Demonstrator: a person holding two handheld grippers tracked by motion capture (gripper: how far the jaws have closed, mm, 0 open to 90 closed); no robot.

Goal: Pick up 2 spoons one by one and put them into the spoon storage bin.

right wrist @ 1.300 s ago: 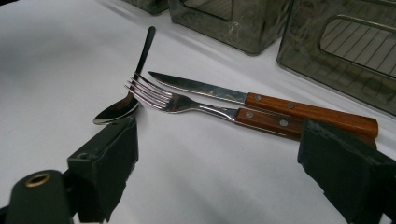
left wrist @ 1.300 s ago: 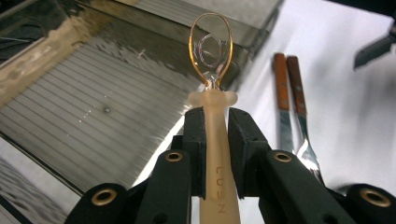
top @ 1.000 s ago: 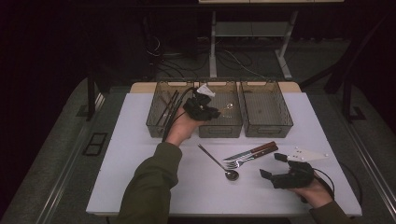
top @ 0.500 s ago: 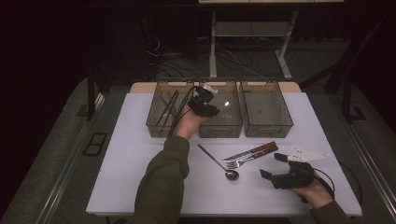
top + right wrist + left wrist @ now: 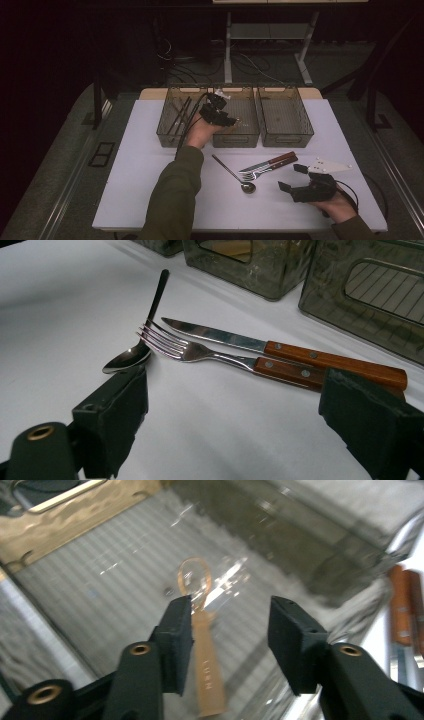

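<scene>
My left gripper hangs over the middle bin at the back of the table. It is open, and a translucent amber plastic spoon lies blurred on the bin's ribbed floor beside the left jaw, not clamped. My right gripper rests open near the table's front right. Just ahead of its jaws lie a metal spoon, a wood-handled fork and a wood-handled knife. In the high view the metal spoon, fork and knife sit mid-table.
Three smoky plastic bins stand side by side at the back edge. The left bin holds long dark sticks. The right bin shows nothing inside. The white tabletop has open space at the left and front.
My left hand has turned slightly over the middle bin while staying in about the same place. The right gripper and the cutlery on the table have not moved.
</scene>
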